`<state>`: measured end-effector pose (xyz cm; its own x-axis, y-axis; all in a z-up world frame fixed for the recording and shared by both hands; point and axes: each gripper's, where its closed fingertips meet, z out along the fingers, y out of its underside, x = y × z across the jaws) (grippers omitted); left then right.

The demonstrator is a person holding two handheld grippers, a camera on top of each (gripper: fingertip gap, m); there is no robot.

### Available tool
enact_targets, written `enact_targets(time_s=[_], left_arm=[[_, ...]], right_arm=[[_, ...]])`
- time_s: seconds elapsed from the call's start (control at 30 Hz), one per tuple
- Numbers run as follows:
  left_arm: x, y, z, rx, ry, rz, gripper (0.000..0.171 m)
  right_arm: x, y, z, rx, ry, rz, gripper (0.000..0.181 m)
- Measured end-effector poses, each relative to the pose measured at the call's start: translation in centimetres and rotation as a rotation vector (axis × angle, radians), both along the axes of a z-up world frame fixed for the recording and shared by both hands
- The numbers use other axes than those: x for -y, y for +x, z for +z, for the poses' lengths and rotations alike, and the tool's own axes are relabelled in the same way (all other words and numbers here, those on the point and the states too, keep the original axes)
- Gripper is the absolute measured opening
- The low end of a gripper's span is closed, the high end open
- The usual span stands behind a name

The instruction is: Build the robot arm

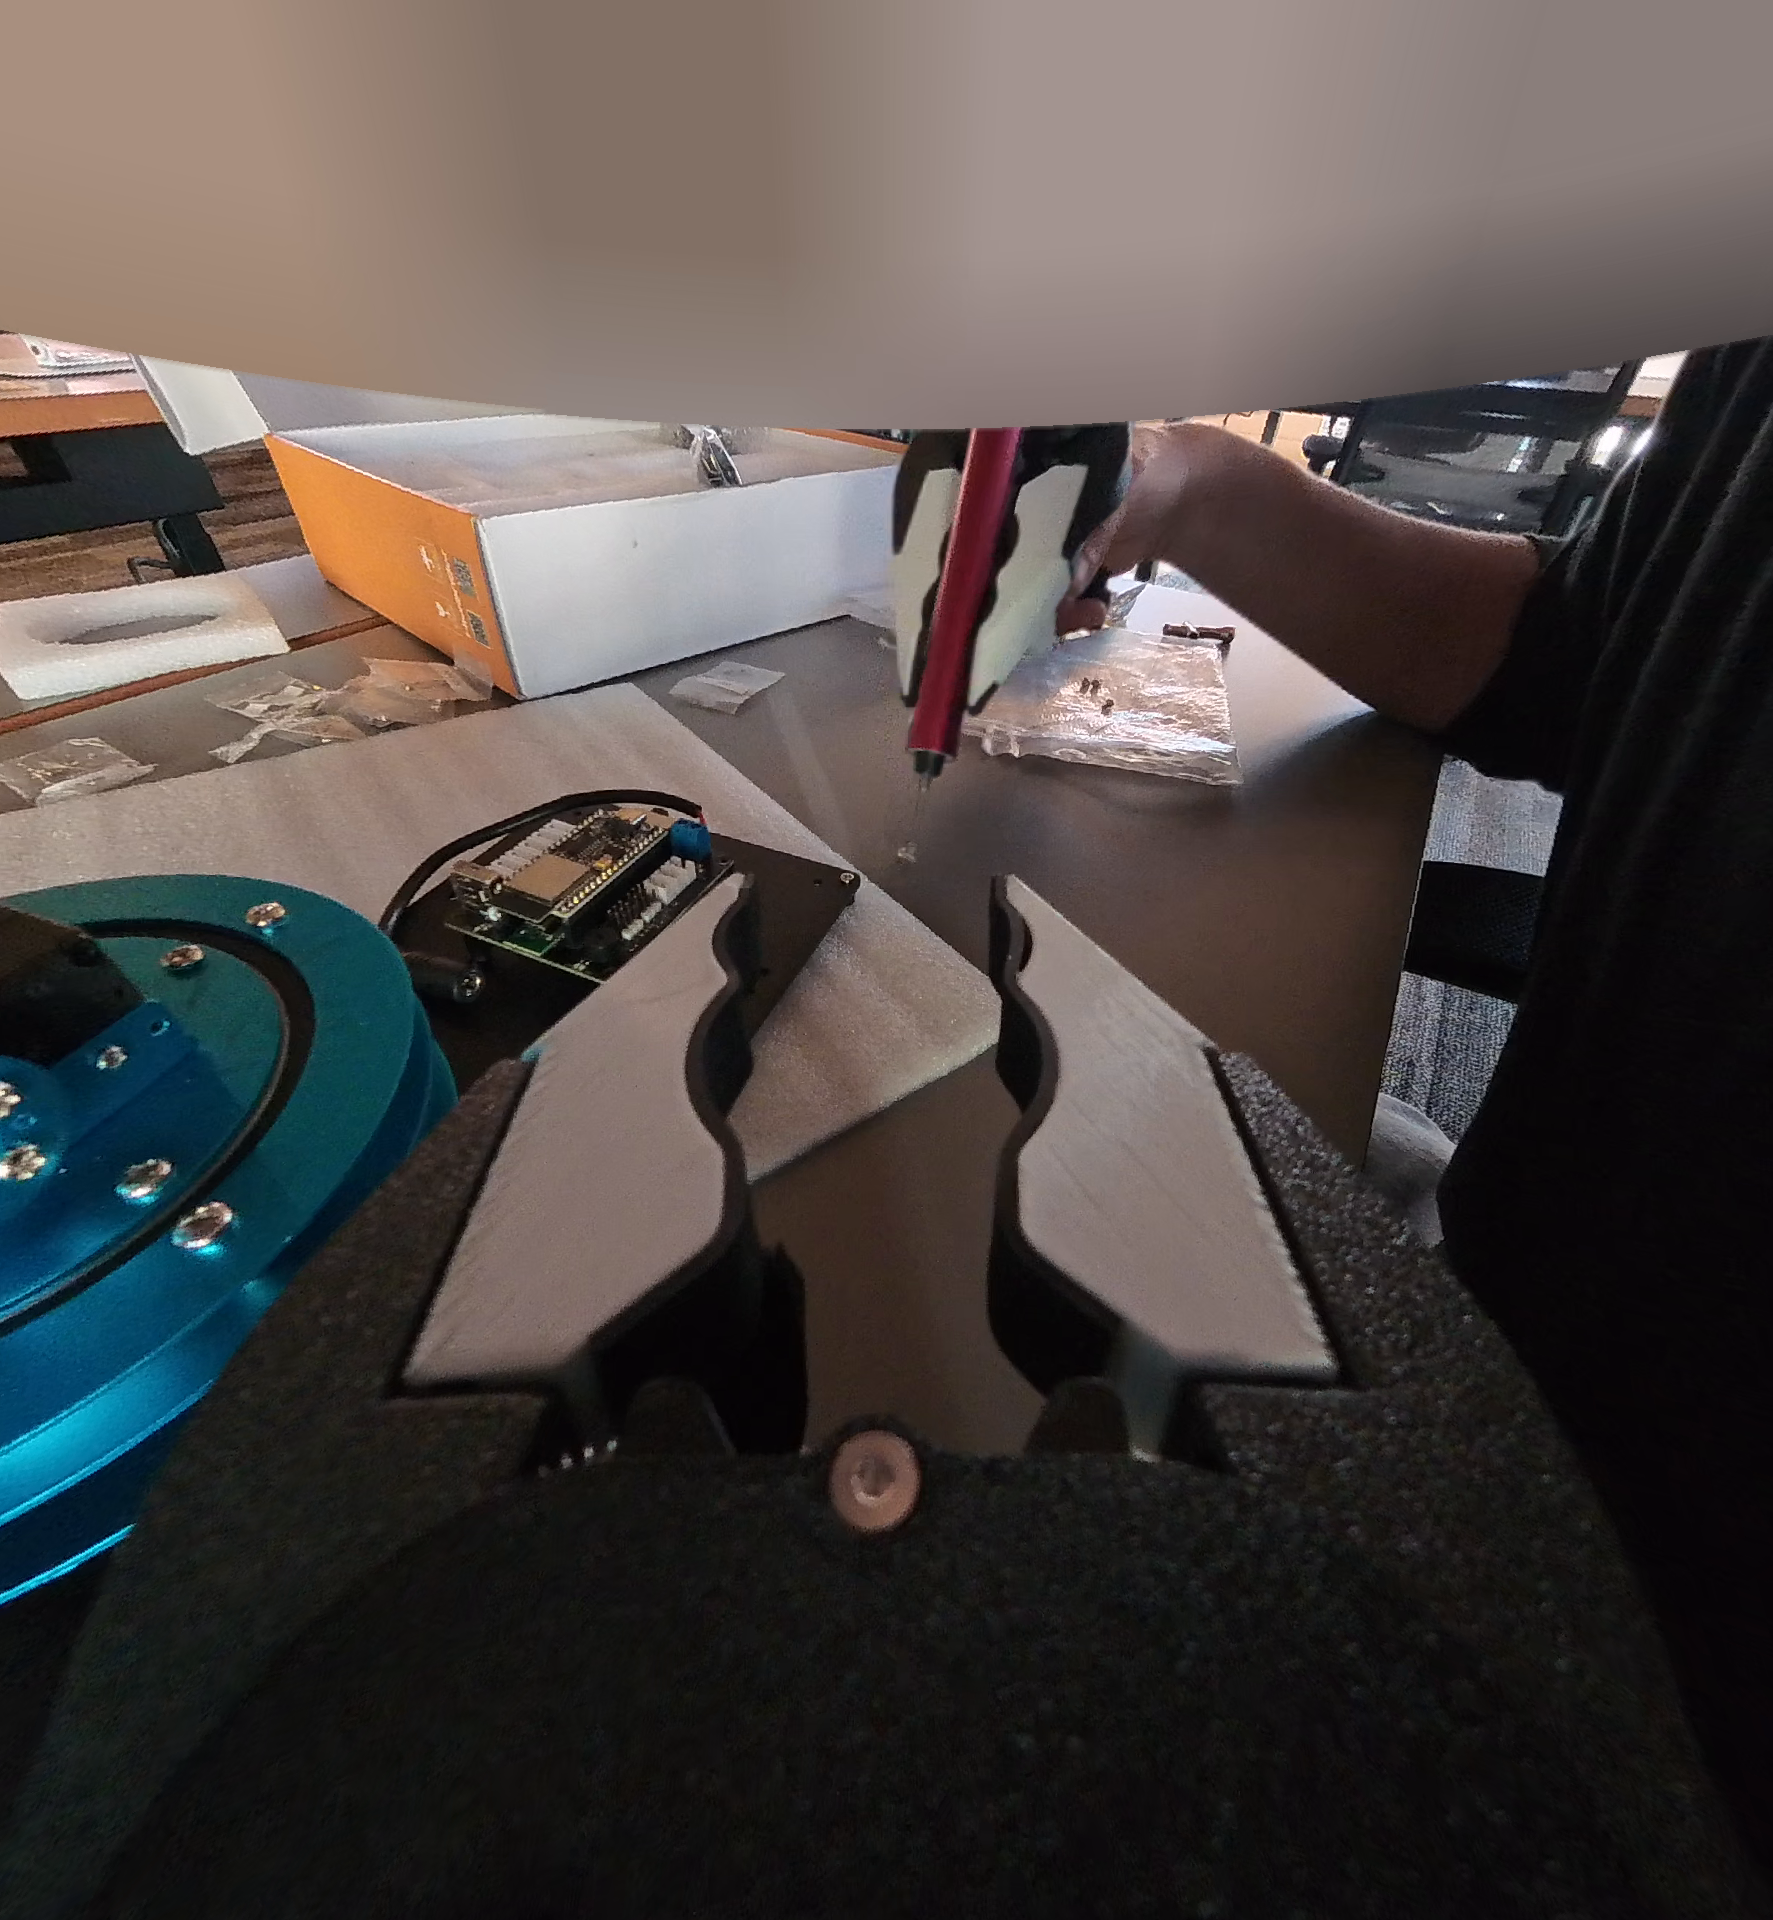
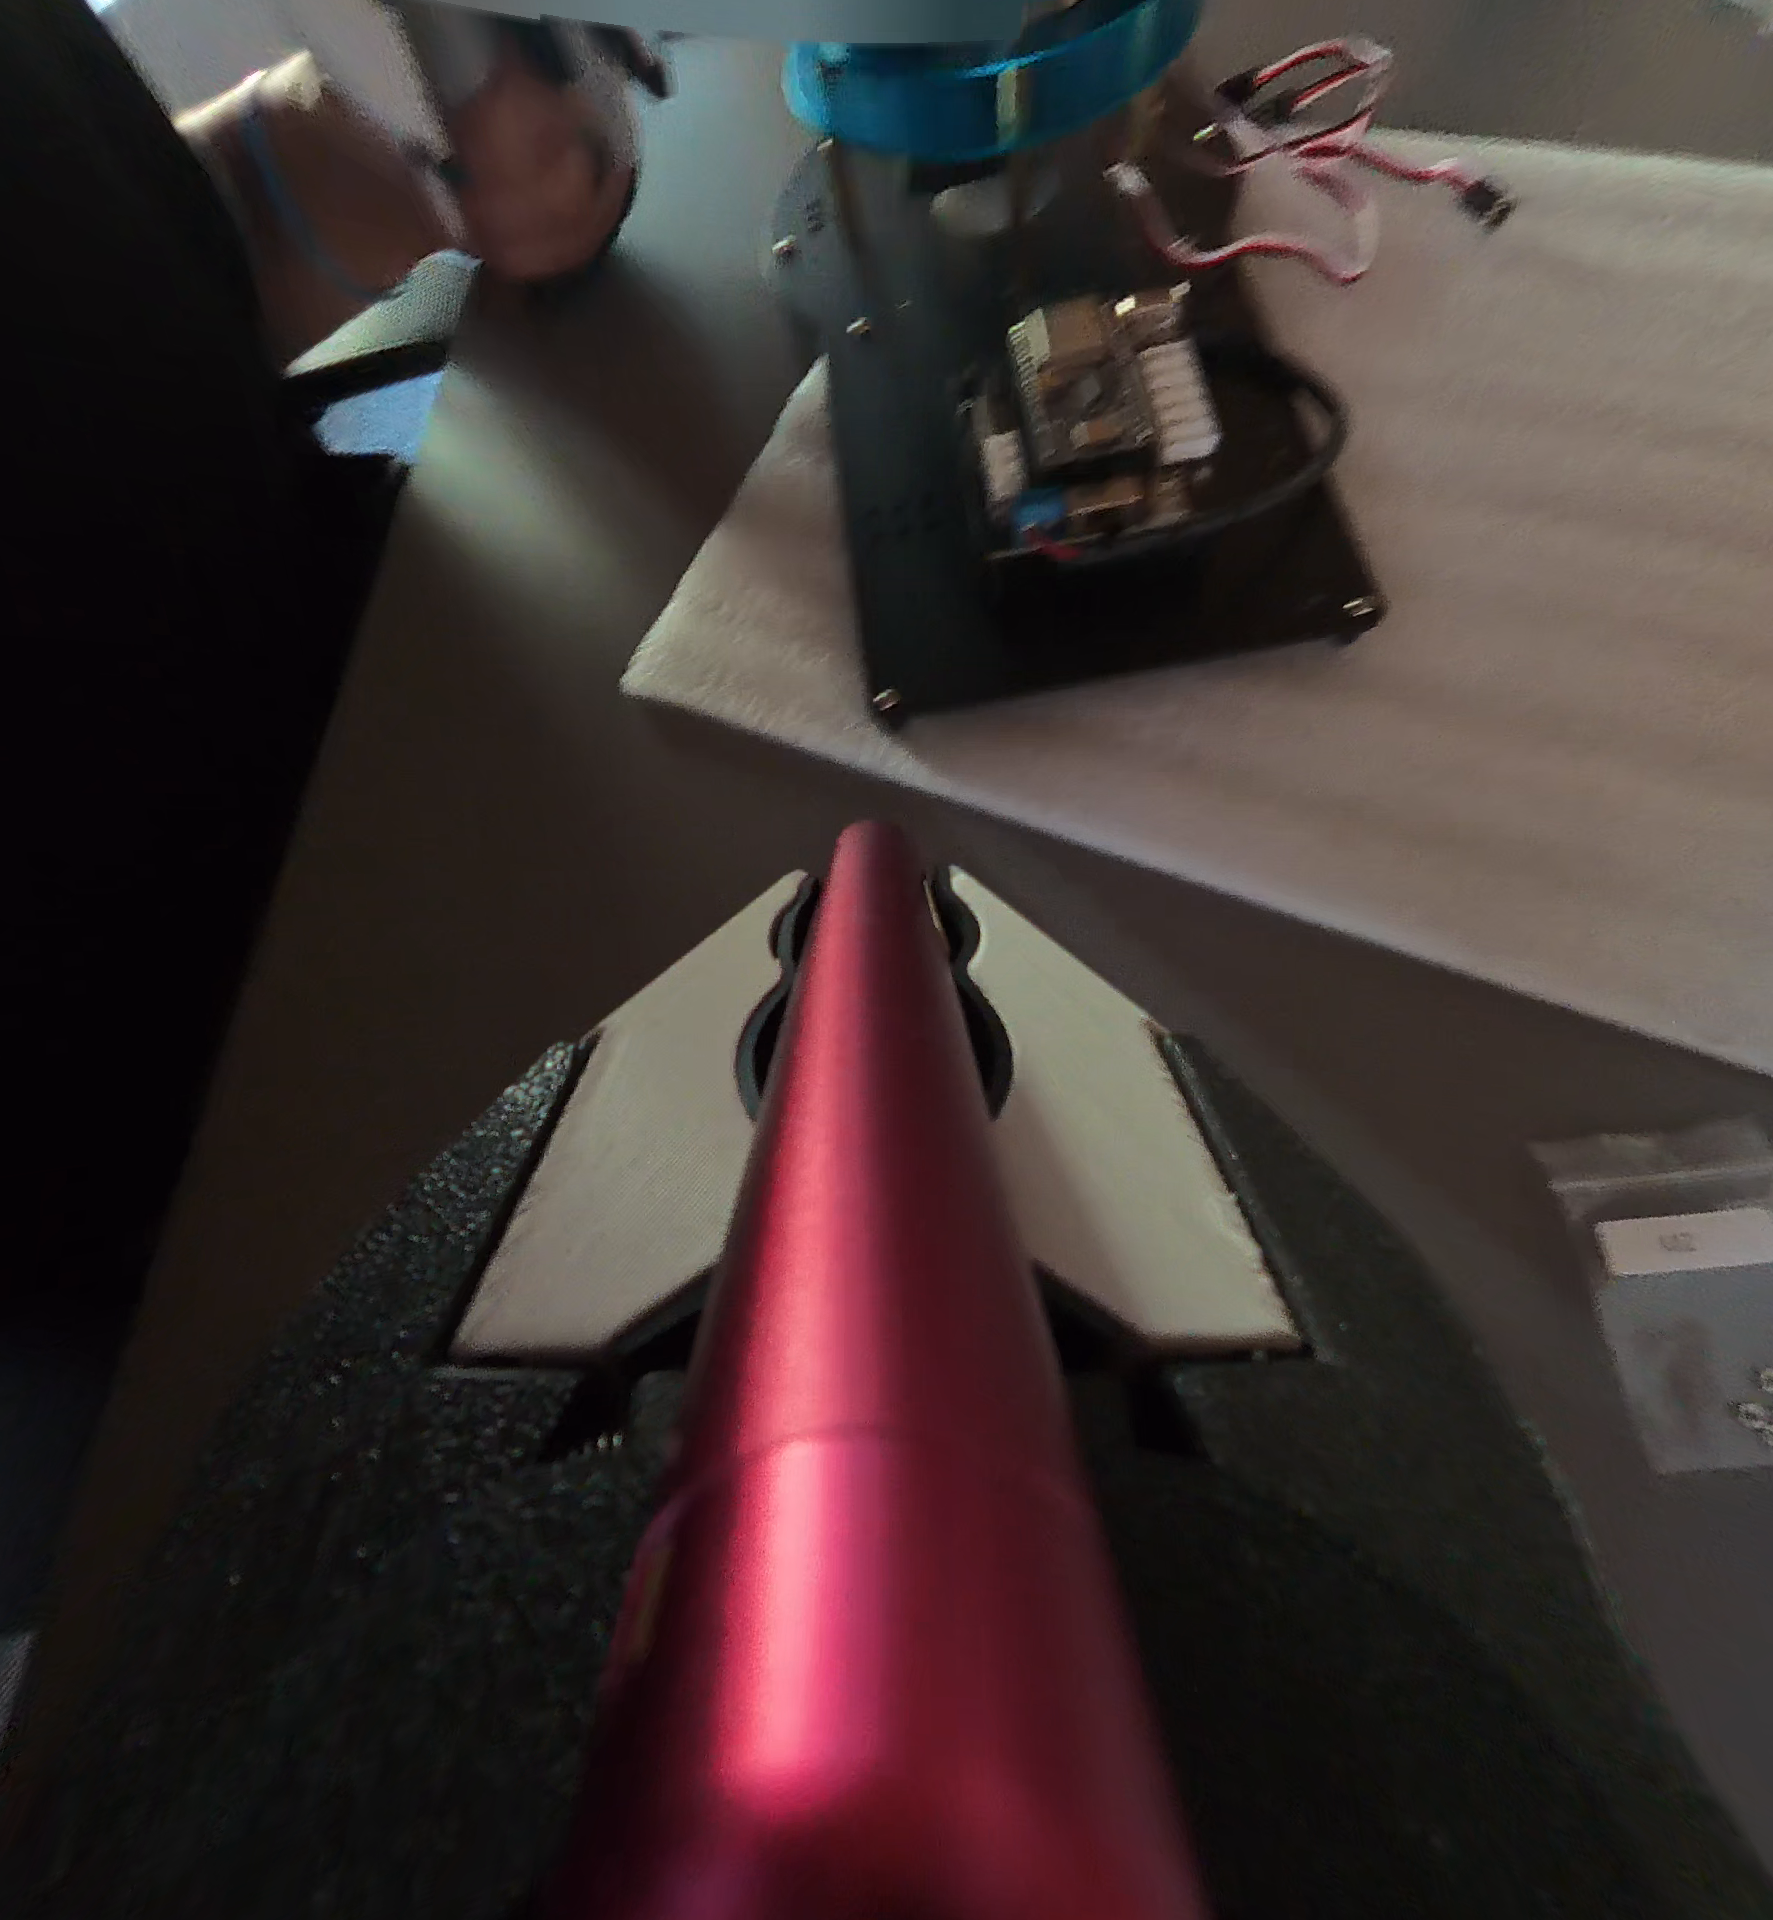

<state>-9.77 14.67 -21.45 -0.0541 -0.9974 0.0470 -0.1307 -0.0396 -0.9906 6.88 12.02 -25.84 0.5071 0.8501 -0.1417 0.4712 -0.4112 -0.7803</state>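
Note:
My left gripper (image 1: 869, 894) is open and empty, above the corner of a white foam sheet (image 1: 861, 987). To its left are a black plate (image 1: 788, 904) carrying a circuit board (image 1: 581, 883) and a blue metal disc (image 1: 134, 1122) with silver screws. My right gripper (image 2: 871, 883) is shut on a red pen-shaped screwdriver (image 2: 861, 1351), pointing toward the black plate (image 2: 1121, 623) and circuit board (image 2: 1090, 416). In the left wrist view, the right gripper (image 1: 965, 665) holds the screwdriver (image 1: 955, 613) tip-down above the dark table (image 1: 1173, 883).
An orange and white open box (image 1: 591, 561), a white foam block (image 1: 134, 634) and small clear bags (image 1: 362, 696) lie at the back. A clear bag with small screws (image 1: 1121, 707) lies near the person's arm (image 1: 1329, 582). Another small bag (image 2: 1713, 1299) and red-white wires (image 2: 1277, 177) show in the right wrist view.

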Motion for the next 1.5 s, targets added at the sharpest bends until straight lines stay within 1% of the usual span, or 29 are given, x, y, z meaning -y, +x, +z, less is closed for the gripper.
enact_targets(time_s=[0.1, 0.23, 0.3, 0.47, 0.7, 1.0, 1.13, 1.3, 1.4, 1.5], left_arm=[[0.0, 0.0, 0.0, -0.003, 0.001, 0.000, 0.044], [0.0, 0.0, 0.0, -0.001, 0.006, 0.002, 0.044], [0.0, 0.0, 0.0, -0.001, 0.006, 0.002, 0.044], [0.0, 0.0, 0.0, 0.003, 0.006, 0.002, 0.043], [0.0, -0.1, 0.2, 0.011, 0.001, 0.002, 0.044], [-0.1, -0.1, 0.2, 0.012, -0.005, 0.001, 0.044], [0.0, -0.1, 0.2, 0.012, -0.003, 0.002, 0.044], [0.0, -0.1, 0.2, 0.012, -0.002, 0.003, 0.043], [0.0, -0.1, 0.2, 0.014, -0.001, 0.004, 0.043], [0.0, -0.1, 0.3, 0.017, 0.000, 0.005, 0.044]], right_arm=[[0.8, 0.1, 0.2, 0.008, -0.007, 0.024, 0.021], [0.6, 1.0, 0.3, 0.032, 0.012, -0.003, 0.021], [0.4, 1.4, 0.5, 0.012, 0.008, -0.021, 0.021], [1.1, 1.4, -0.6, 0.010, -0.054, 0.014, 0.021], [1.2, 1.1, -0.7, -0.006, -0.062, 0.024, 0.020], [0.9, 0.8, 0.6, -0.041, -0.006, 0.021, 0.021], [0.3, 0.7, 1.2, -0.043, 0.041, 0.003, 0.021], [-1.1, -0.4, 2.7, -0.093, 0.148, -0.035, 0.021], [-2.7, -1.8, 3.8, -0.186, 0.202, -0.097, 0.022], [-4.6, -2.6, 4.5, -0.268, 0.235, -0.195, 0.022]])
